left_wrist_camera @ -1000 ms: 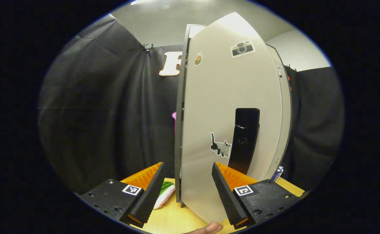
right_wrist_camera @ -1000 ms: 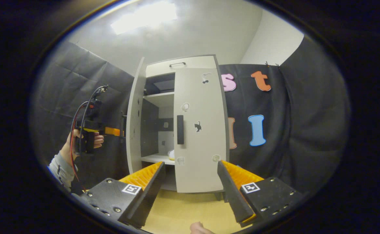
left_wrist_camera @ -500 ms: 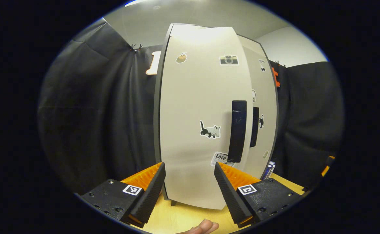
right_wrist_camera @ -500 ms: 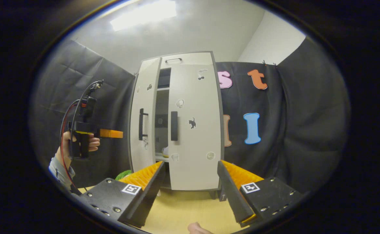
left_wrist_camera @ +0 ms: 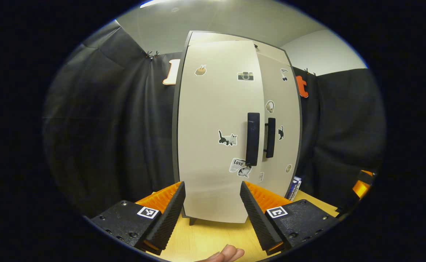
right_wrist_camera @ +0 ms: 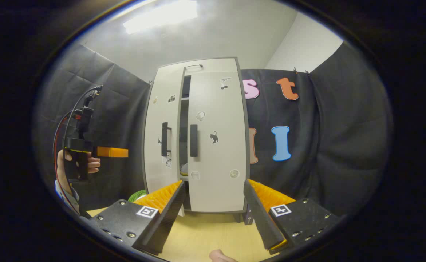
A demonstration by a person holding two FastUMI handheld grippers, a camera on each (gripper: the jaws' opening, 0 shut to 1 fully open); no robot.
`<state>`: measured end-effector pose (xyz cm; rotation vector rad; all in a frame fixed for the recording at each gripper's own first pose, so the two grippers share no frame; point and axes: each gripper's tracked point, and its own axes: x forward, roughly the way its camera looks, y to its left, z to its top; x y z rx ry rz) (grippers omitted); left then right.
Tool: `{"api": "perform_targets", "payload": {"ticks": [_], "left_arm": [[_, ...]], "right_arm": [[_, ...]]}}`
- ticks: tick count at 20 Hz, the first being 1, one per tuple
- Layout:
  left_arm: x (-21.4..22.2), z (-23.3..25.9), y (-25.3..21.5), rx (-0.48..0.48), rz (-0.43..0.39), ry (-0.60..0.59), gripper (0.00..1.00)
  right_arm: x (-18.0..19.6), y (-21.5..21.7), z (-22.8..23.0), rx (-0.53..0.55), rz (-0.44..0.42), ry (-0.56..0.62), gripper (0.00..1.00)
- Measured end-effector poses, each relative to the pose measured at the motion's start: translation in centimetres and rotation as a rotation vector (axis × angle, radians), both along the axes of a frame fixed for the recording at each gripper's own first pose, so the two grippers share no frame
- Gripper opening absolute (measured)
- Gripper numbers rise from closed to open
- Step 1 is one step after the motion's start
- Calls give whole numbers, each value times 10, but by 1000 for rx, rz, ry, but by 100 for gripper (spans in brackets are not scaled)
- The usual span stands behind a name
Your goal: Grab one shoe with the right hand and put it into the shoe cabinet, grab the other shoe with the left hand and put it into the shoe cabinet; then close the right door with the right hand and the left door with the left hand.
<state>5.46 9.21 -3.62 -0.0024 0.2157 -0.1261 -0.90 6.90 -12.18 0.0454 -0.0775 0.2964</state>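
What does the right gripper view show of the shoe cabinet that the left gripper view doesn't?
Right gripper view alone: a dark gap between the left door and right door, something pale, likely a shoe, glimpsed through it, a hand holding the left tool beside the cabinet, and something green at its foot.
Left gripper view alone: the left door's cat sticker seen clearly, plus an orange piece at the right edge, too cropped to identify.
Shared: the cabinet, both doors, their black handles and the wooden table.
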Motion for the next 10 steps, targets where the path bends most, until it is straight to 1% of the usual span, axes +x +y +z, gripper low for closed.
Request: {"api": "perform_targets", "payload": {"ticks": [3, 4, 5, 6, 7, 10], "left_arm": [[-17, 1, 4, 9, 32, -21, 92], [-23, -1, 3, 11, 29, -13, 92], [-29, -1, 0, 12, 15, -12, 92], [-35, -1, -2, 14, 7, -17, 92], [-39, 0, -1, 23, 7, -24, 91], [-56, -4, 2, 34, 24, -29, 92]], "right_arm": [[1, 0, -4, 0, -5, 1, 94], [1, 0, -4, 0, -5, 3, 98], [0, -1, -5, 0, -7, 5, 96], [0, -3, -4, -1, -9, 5, 98], [0, -4, -3, -2, -11, 2, 96], [-2, -4, 3, 10, -4, -6, 98]]}}
